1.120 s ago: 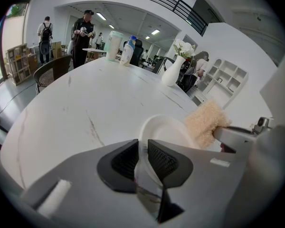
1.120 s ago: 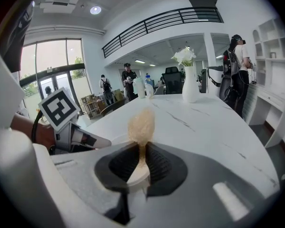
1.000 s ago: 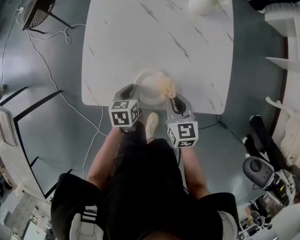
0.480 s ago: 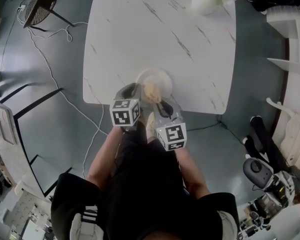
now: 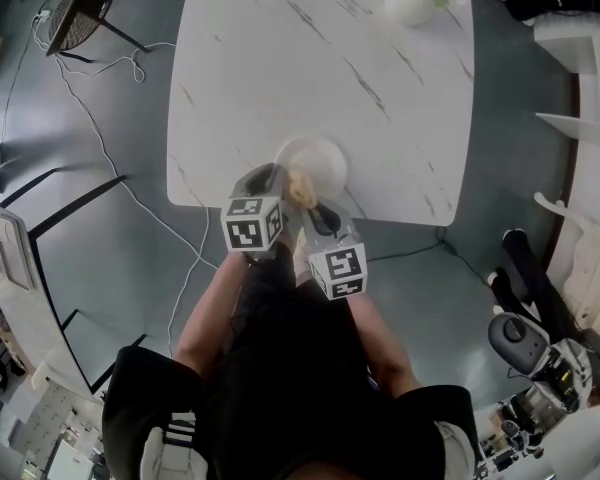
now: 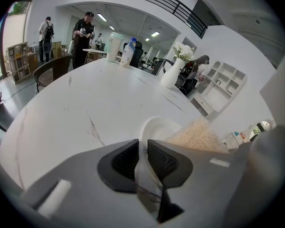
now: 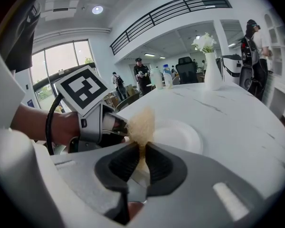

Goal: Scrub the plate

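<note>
A white plate [image 5: 315, 161] lies near the front edge of the marble table [image 5: 280, 58]. My left gripper [image 5: 276, 180] is shut on the plate's near-left rim; in the left gripper view the rim [image 6: 159, 127] runs between the jaws. My right gripper [image 5: 313, 206] is shut on a tan scrubber [image 5: 300, 187] that rests on the plate's near-left part. The right gripper view has the scrubber [image 7: 141, 124] sticking up from the jaws, the plate [image 7: 178, 136] behind it and the left gripper [image 7: 115, 125] beside it. The scrubber [image 6: 197, 136] also appears at the right of the left gripper view.
A white vase with flowers [image 5: 412, 0] stands at the table's far right corner. A dark chair [image 5: 80, 10] stands off the far left corner, with cables [image 5: 100, 138] on the floor. In the gripper views, bottles [image 6: 127, 53] stand at the far end and people stand beyond.
My right gripper has carried the scrubber from the plate's right side across to its near-left part, beside the left gripper. The left gripper has kept its hold on the rim.
</note>
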Motion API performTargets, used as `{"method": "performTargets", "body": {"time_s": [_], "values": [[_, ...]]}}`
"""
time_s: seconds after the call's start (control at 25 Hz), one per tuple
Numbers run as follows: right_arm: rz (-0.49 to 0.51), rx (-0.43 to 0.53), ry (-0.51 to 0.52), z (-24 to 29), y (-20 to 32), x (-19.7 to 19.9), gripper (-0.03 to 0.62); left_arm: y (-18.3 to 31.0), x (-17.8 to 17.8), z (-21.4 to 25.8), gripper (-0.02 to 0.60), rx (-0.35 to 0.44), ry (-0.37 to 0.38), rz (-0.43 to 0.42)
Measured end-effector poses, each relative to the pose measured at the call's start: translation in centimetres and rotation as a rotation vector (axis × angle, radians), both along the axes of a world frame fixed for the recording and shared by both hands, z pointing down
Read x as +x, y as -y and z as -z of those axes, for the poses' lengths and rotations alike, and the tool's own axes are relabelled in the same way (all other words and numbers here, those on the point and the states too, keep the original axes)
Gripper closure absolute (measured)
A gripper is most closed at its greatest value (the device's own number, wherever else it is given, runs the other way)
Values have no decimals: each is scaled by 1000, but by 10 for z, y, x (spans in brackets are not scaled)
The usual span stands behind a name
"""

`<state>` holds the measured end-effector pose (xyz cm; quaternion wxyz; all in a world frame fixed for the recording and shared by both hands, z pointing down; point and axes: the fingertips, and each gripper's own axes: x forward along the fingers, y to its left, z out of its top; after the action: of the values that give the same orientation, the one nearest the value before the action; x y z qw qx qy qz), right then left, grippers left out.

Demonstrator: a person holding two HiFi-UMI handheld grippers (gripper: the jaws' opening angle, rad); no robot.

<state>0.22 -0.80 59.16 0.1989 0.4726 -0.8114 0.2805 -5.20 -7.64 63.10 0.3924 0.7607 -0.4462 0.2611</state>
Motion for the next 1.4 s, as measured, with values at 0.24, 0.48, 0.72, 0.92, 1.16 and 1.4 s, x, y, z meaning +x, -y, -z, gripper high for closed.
{"method": "performTargets", "body": {"time_s": [0.24,0.48,0.72,0.92,1.16,1.4], "values": [[-21,0,-9,-1,-3,3,551,-1,-1,-1,517,1,-4,-3],[-54,-1,-23,-4,-9,14,551,0,-2,-1,517,3,-3,-11],[-94,-6,-39,-3,-16,28,551,-1,0,1,517,5,0,-22],[-122,-8,-54,-3,-18,41,551,-1,-1,1,517,7,4,-28],[-154,-7,-67,-4,-20,55,551,-1,1,0,517,9,6,-32],[-186,-4,-79,-2,-20,69,551,-1,1,1,517,11,10,-33]]}}
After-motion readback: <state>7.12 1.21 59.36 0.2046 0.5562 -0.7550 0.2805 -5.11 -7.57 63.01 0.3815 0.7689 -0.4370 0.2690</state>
